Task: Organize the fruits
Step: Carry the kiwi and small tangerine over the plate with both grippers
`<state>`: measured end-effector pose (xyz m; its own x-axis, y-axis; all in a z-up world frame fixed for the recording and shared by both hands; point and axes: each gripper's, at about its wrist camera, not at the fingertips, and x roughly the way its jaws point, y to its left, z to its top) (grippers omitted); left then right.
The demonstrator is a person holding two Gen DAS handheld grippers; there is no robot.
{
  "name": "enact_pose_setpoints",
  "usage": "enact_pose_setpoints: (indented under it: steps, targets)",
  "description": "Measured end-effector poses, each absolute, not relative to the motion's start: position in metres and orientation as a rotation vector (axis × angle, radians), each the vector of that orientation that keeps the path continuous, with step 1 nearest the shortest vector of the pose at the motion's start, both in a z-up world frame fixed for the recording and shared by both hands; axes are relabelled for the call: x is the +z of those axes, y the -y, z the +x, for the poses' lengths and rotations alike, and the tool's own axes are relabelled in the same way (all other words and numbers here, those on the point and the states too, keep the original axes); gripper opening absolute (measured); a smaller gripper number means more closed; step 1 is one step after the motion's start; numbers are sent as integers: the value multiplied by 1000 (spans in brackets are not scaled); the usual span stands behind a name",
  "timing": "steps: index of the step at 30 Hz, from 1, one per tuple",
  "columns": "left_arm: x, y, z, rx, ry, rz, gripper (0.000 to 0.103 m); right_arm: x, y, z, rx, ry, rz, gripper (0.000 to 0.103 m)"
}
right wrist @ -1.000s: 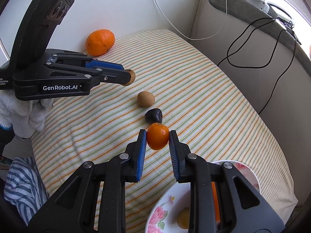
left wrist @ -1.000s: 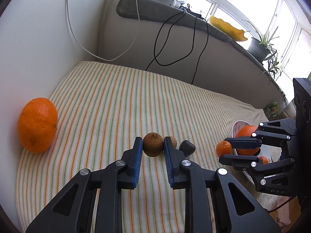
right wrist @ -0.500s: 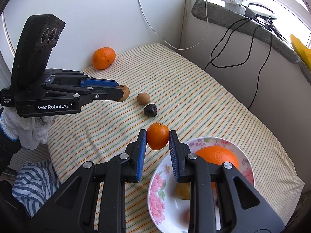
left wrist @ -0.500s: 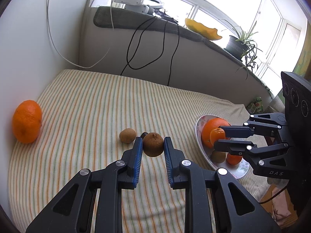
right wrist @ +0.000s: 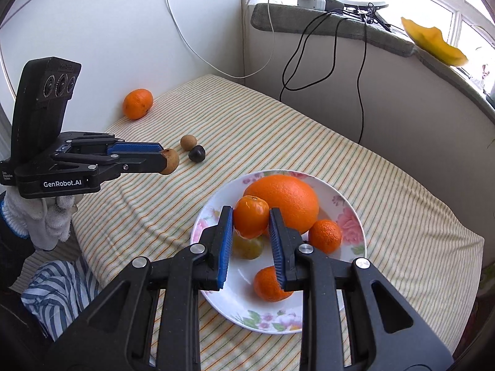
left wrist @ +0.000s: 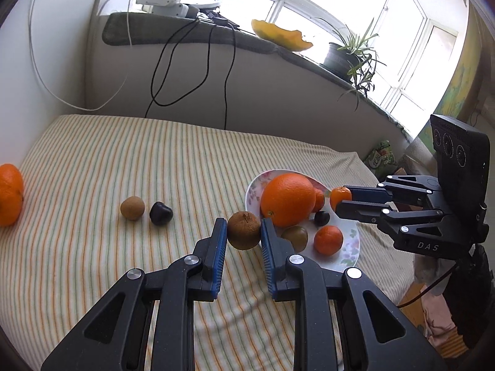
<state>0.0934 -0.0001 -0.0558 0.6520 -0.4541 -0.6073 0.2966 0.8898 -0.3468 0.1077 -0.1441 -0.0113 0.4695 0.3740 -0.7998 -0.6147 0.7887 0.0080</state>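
My left gripper (left wrist: 243, 232) is shut on a brown kiwi (left wrist: 243, 229) and holds it above the striped cloth, just left of the floral plate (left wrist: 351, 249). My right gripper (right wrist: 250, 221) is shut on a small tangerine (right wrist: 250, 220) and holds it over the plate (right wrist: 349, 207). The plate holds a large orange (right wrist: 286, 201), two small tangerines (right wrist: 324, 235), a yellow-green fruit (right wrist: 249, 247) and, in the left wrist view, a dark plum (left wrist: 321, 218). On the cloth lie a brown round fruit (left wrist: 132, 207), a dark plum (left wrist: 161, 213) and an orange (left wrist: 9, 194) by the wall.
The table has a striped cloth (left wrist: 123, 160), a white wall on the left and a low ledge behind with cables (left wrist: 191, 71) hanging down. A potted plant (left wrist: 346, 55) stands on the sill. A striped garment (right wrist: 58, 290) lies beyond the table's near-left edge.
Both grippers have moved toward the plate with their fruit. The tangerine is now over the plate, and the kiwi has come close to the plate's left rim.
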Motion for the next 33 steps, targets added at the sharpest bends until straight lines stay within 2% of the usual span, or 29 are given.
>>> enact_pose_setpoints:
  steps: [33]
  targets:
    - [-59, 98, 102, -575, -785, -153, 20, -40, 214, 94, 534, -958, -199, 24]
